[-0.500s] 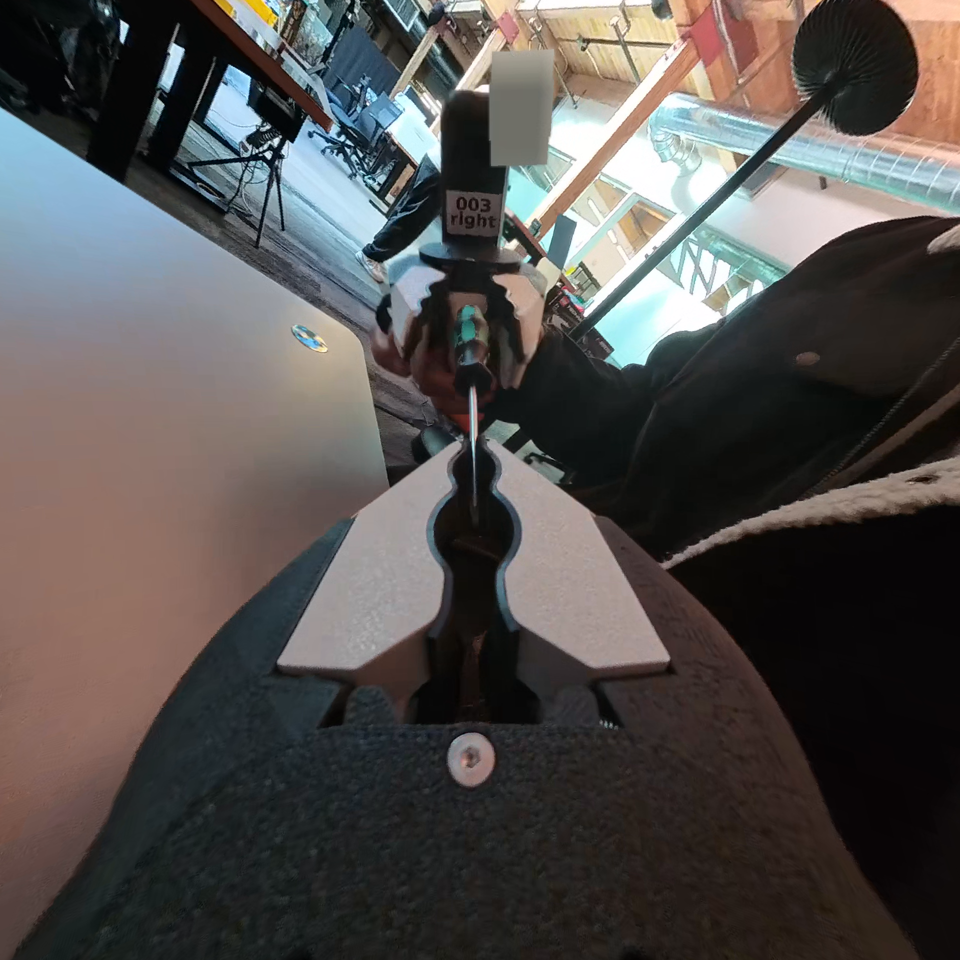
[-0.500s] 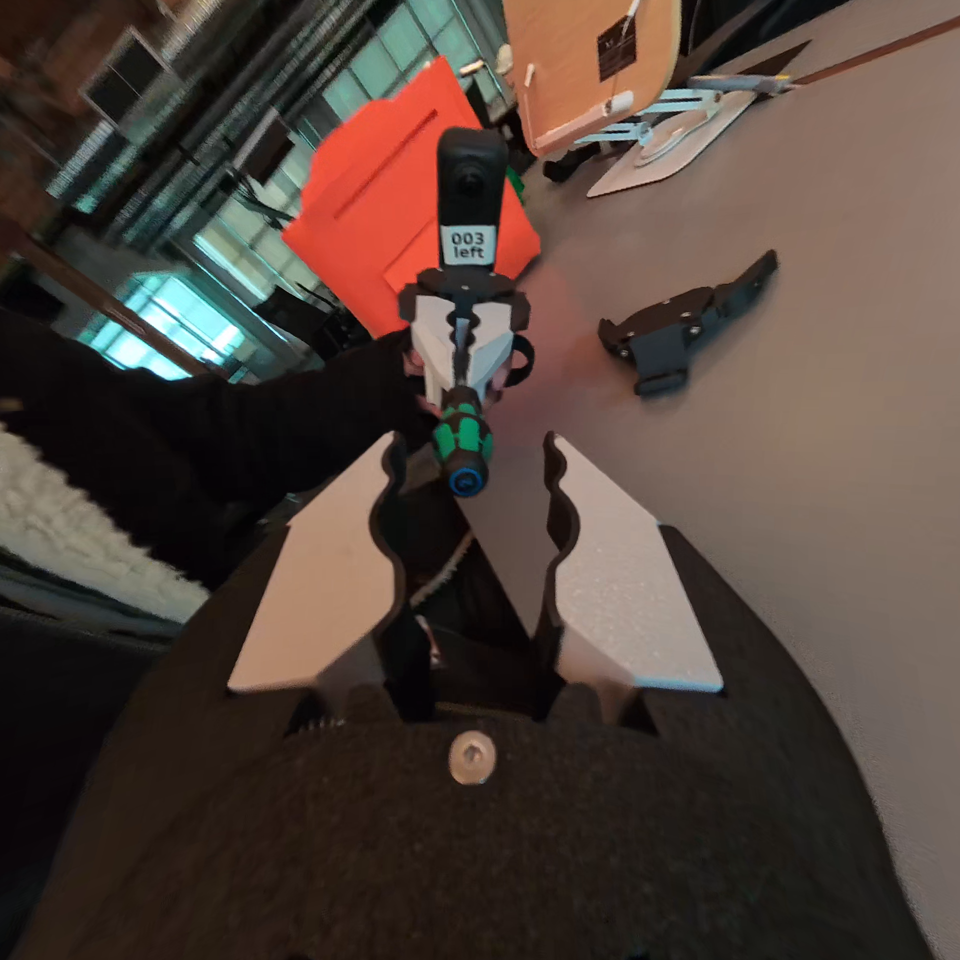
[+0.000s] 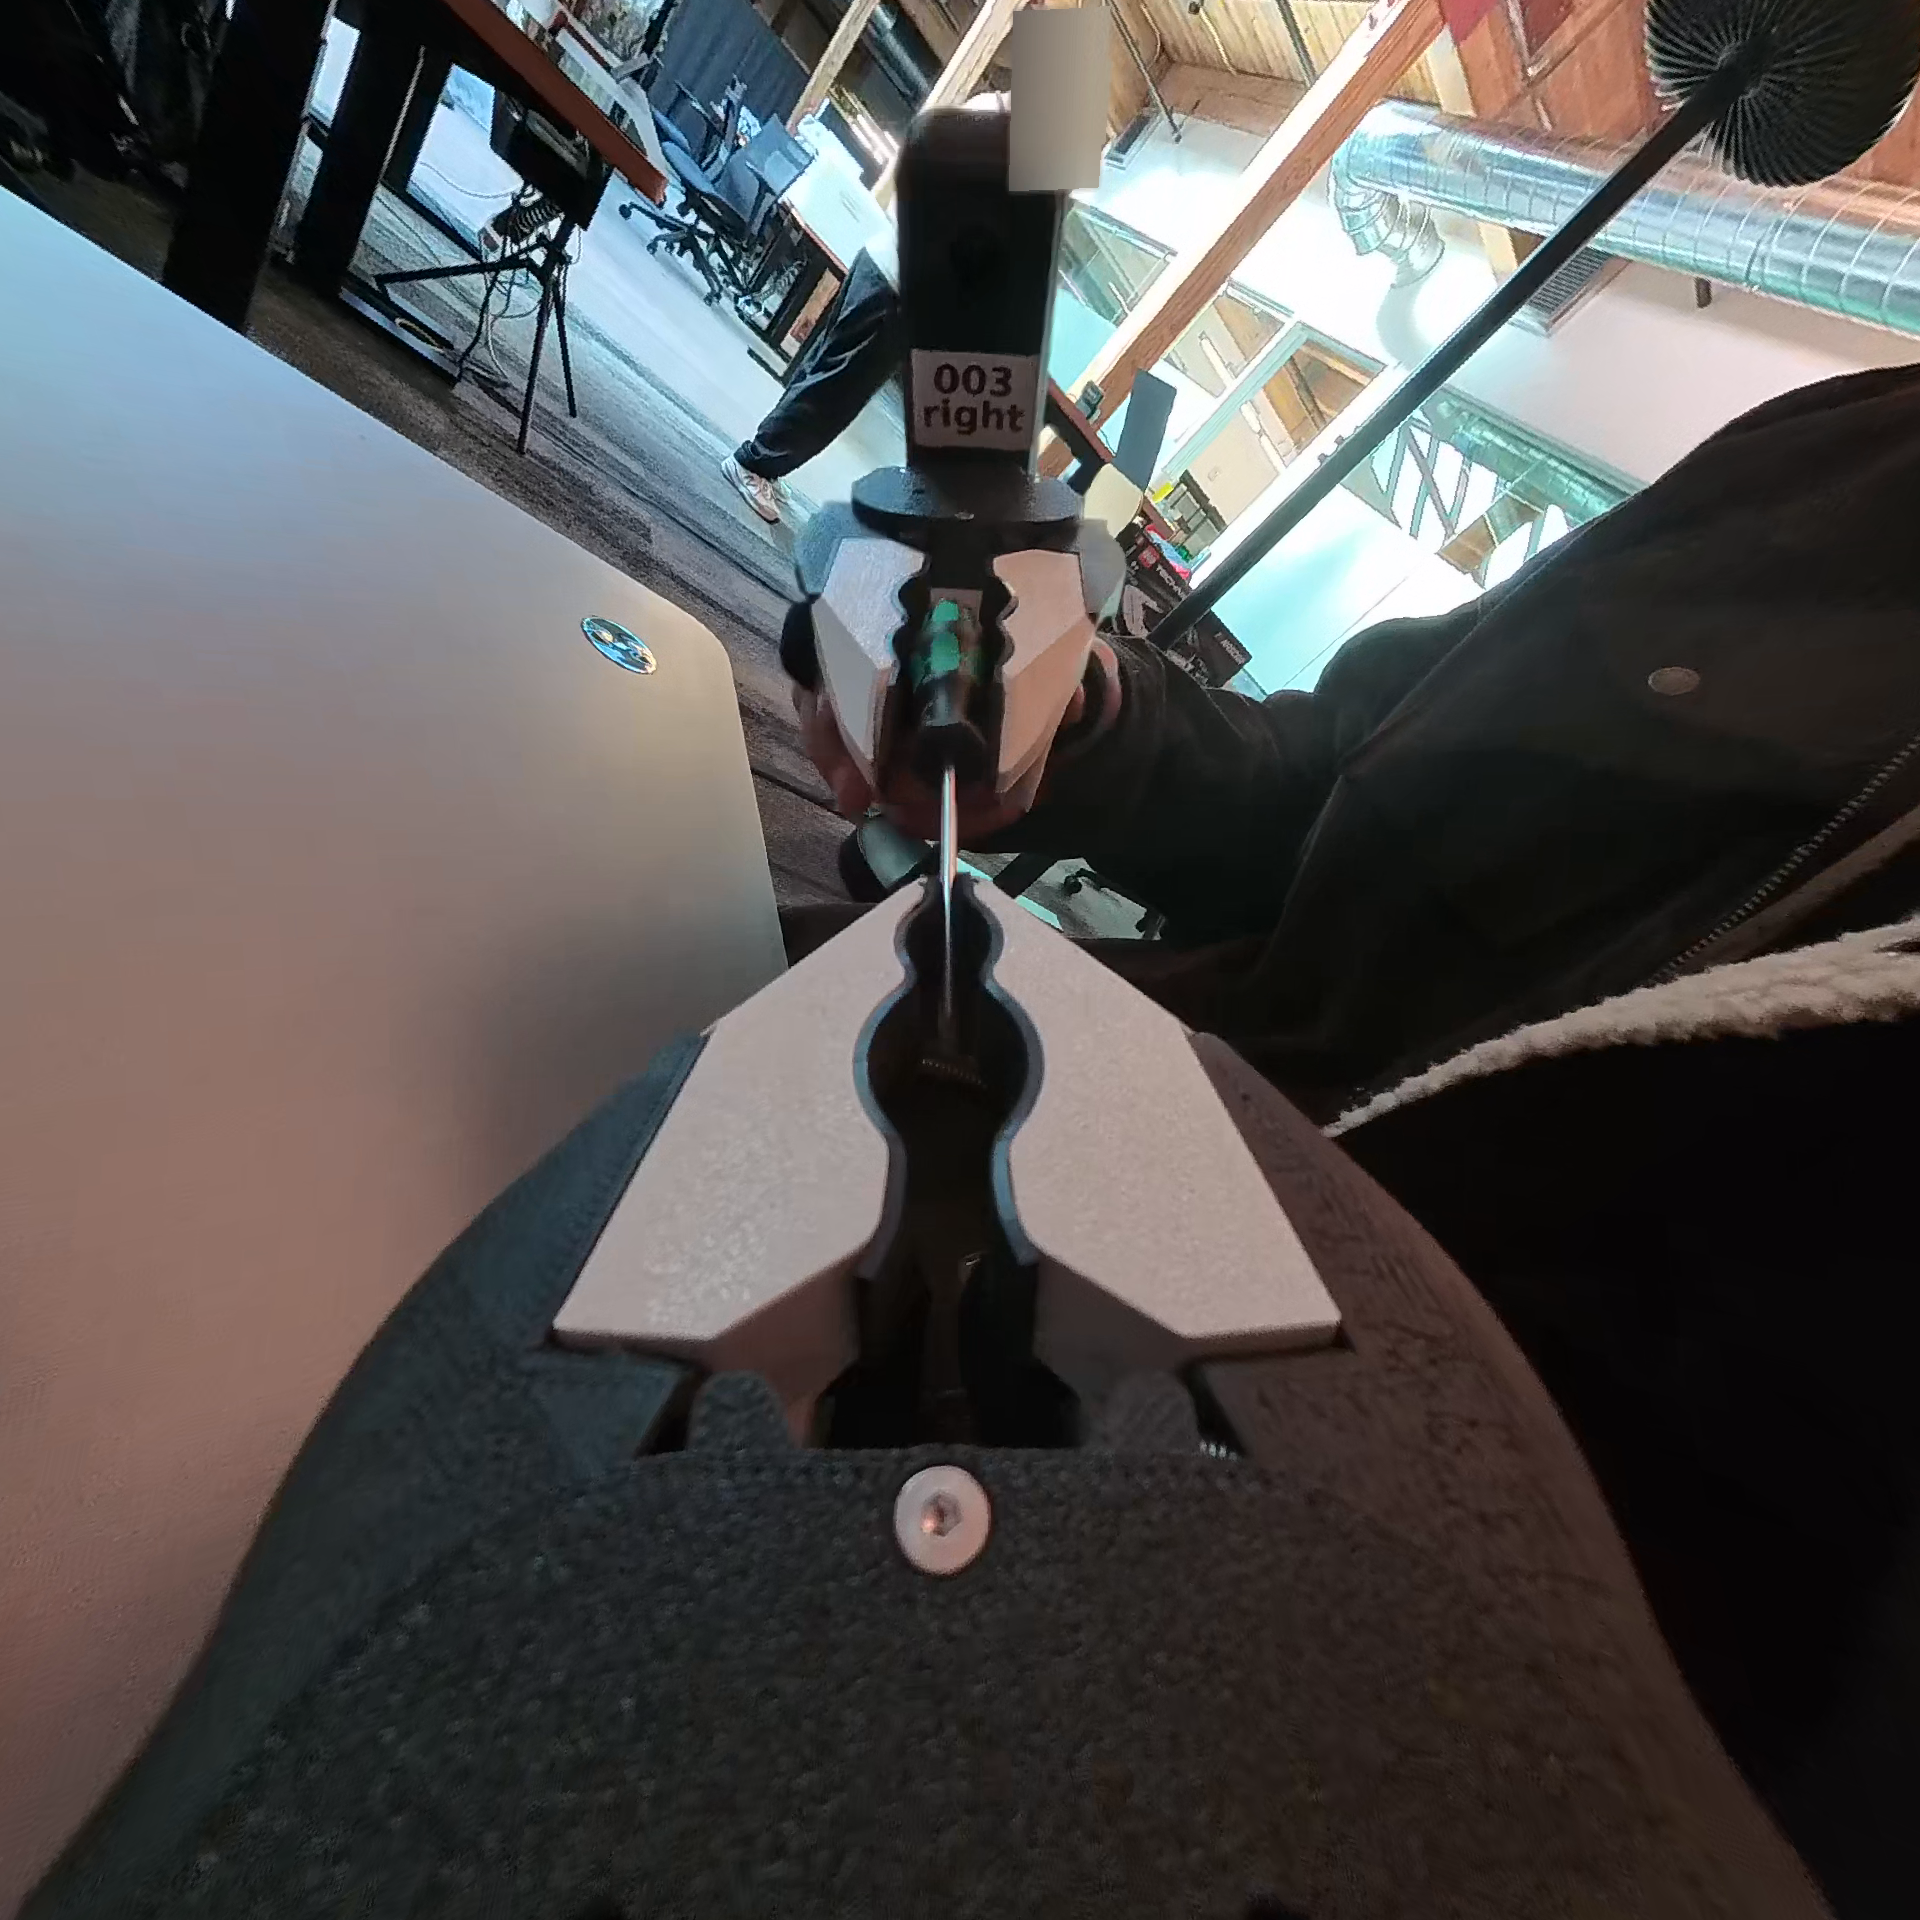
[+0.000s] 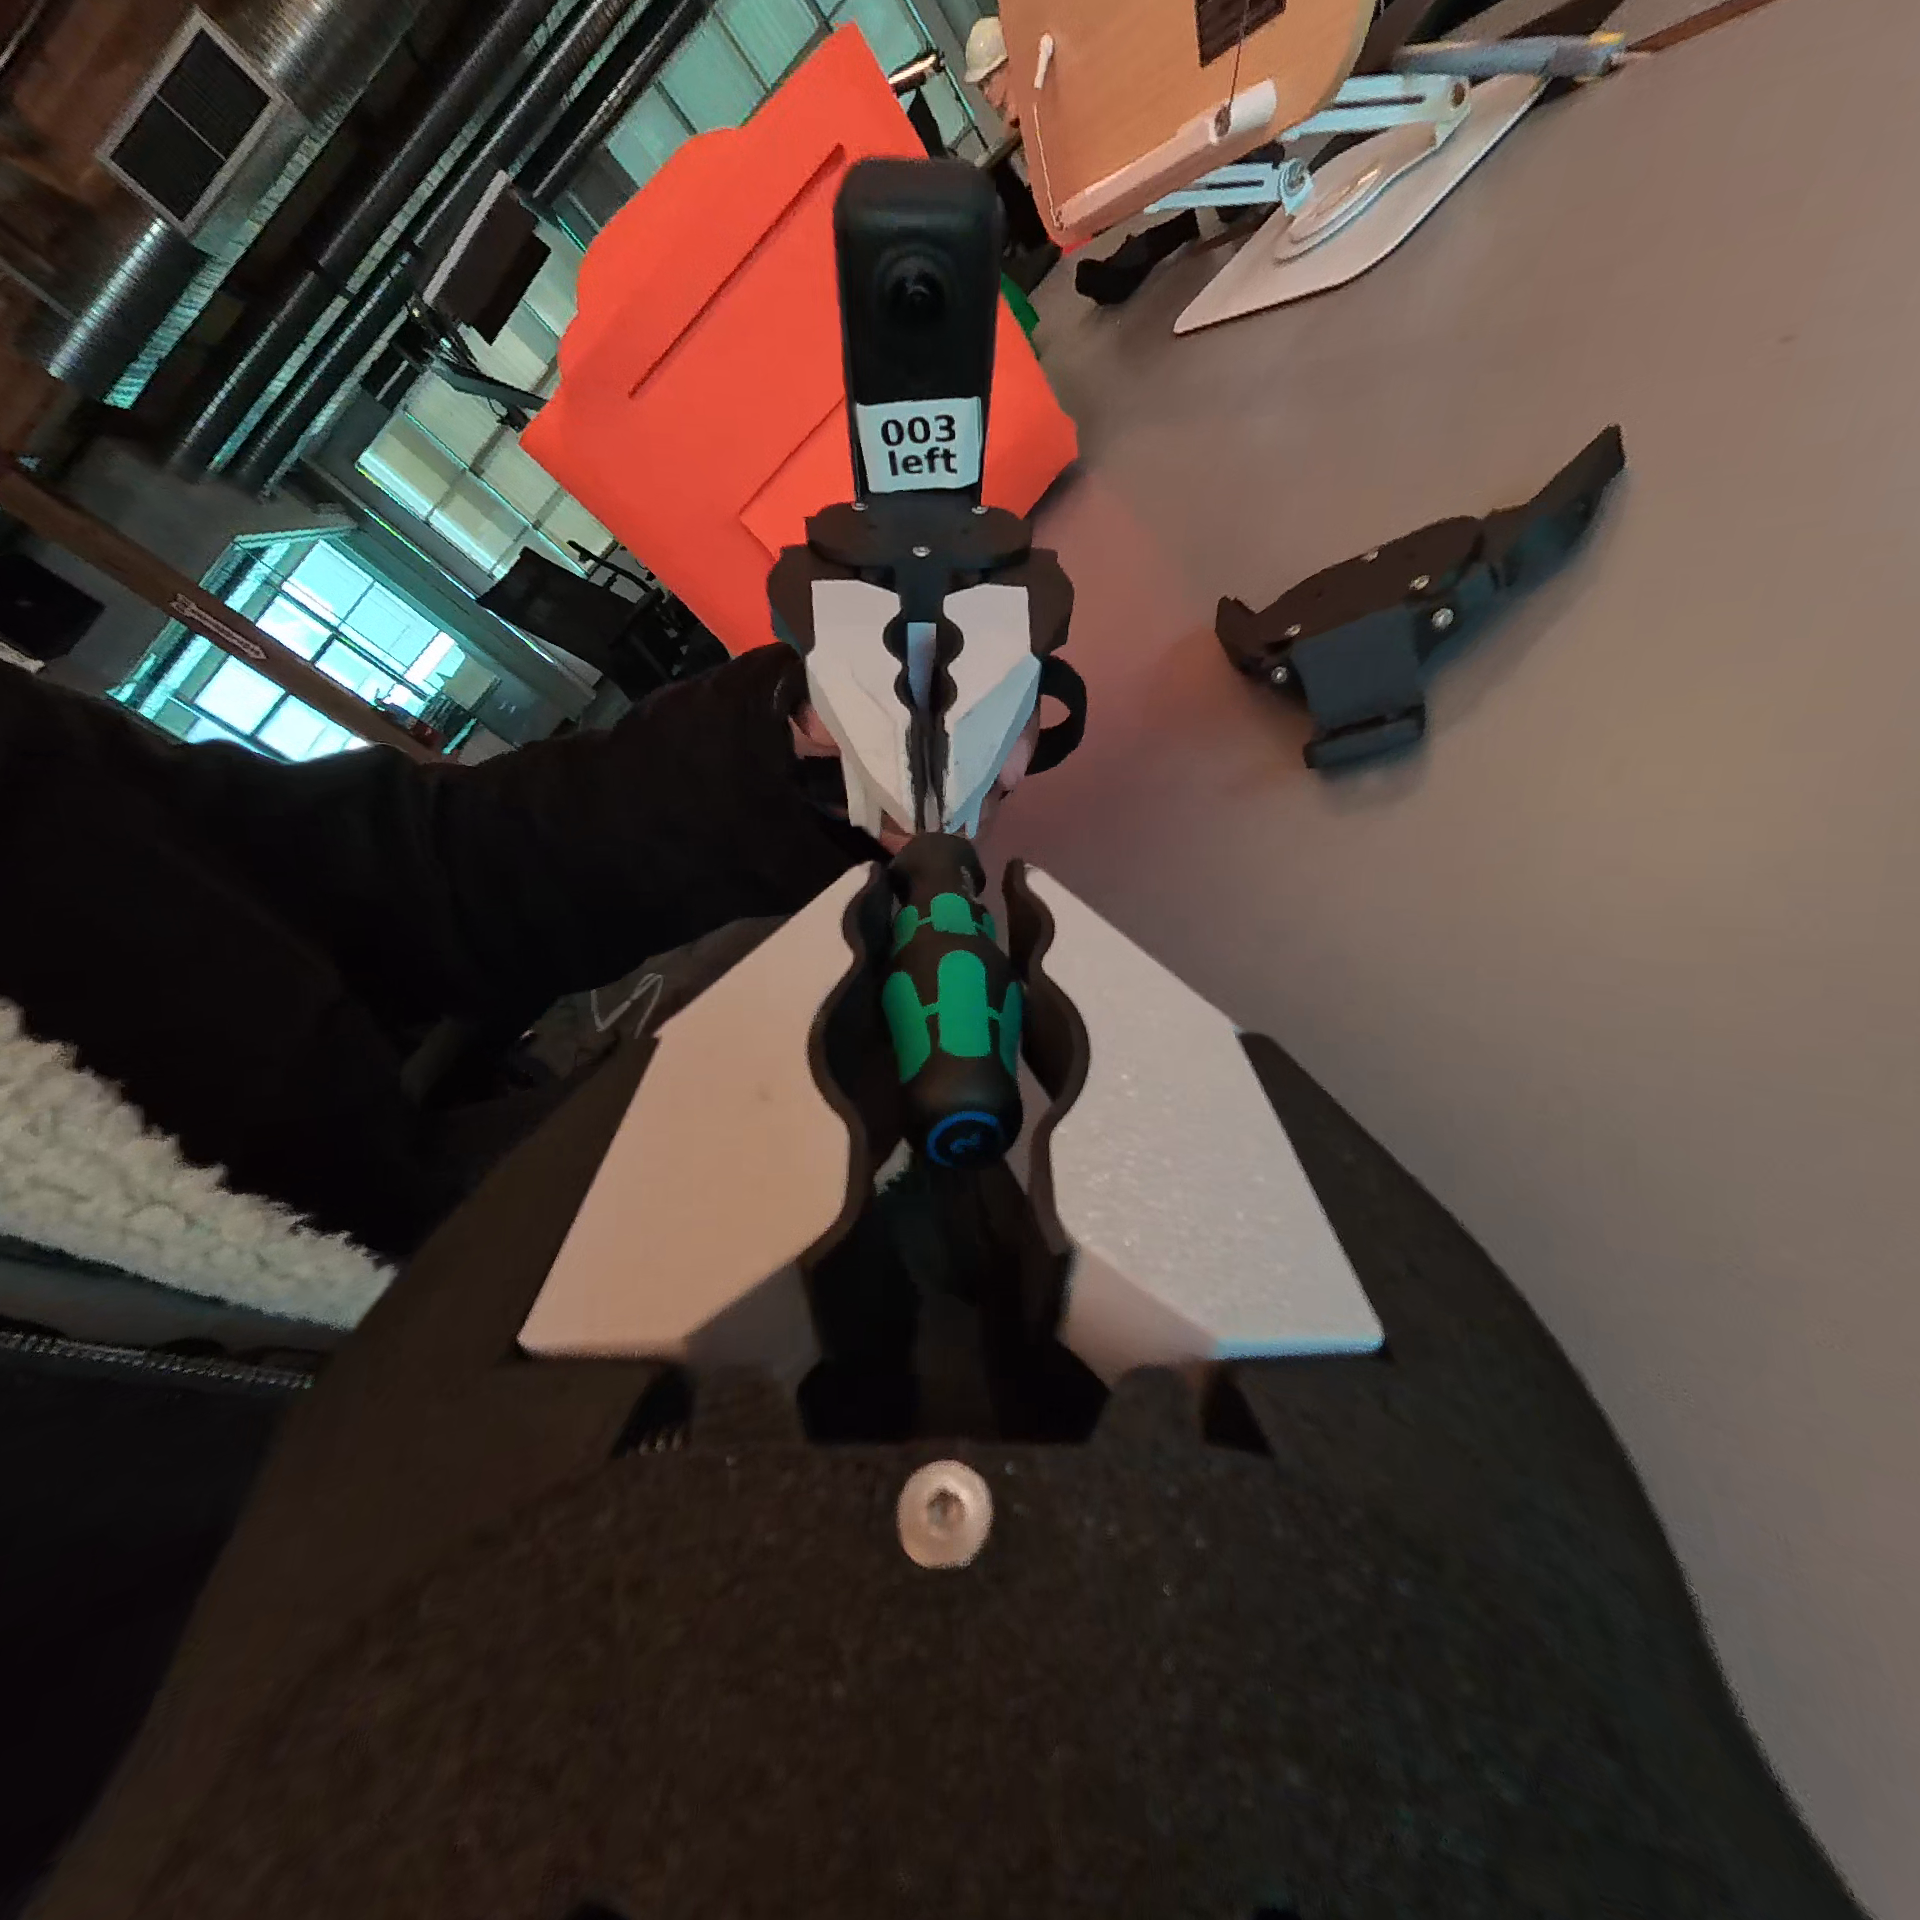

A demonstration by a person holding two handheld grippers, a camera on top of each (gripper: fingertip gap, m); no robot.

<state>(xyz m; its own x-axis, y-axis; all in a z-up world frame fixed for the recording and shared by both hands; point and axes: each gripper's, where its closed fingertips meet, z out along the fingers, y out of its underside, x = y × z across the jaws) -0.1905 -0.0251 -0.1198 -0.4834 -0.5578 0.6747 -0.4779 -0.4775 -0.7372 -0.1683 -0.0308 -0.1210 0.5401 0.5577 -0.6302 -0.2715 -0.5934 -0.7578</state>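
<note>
My left gripper (image 3: 940, 914) is clamped on the screwdriver's thin metal shaft, held up off the tabletop (image 3: 260, 831). My right gripper (image 4: 945, 883) faces it head-on, jaws closed around the green-and-black handle of the screwdriver (image 4: 951, 1013). So both ends are gripped, tool bridging the two. A black bracket (image 4: 1403, 623) lies on the grey tabletop, well apart.

Black bracket (image 4: 1392, 634) lies on grey table (image 4: 1558, 935); orange board (image 4: 748, 343) behind.
</note>
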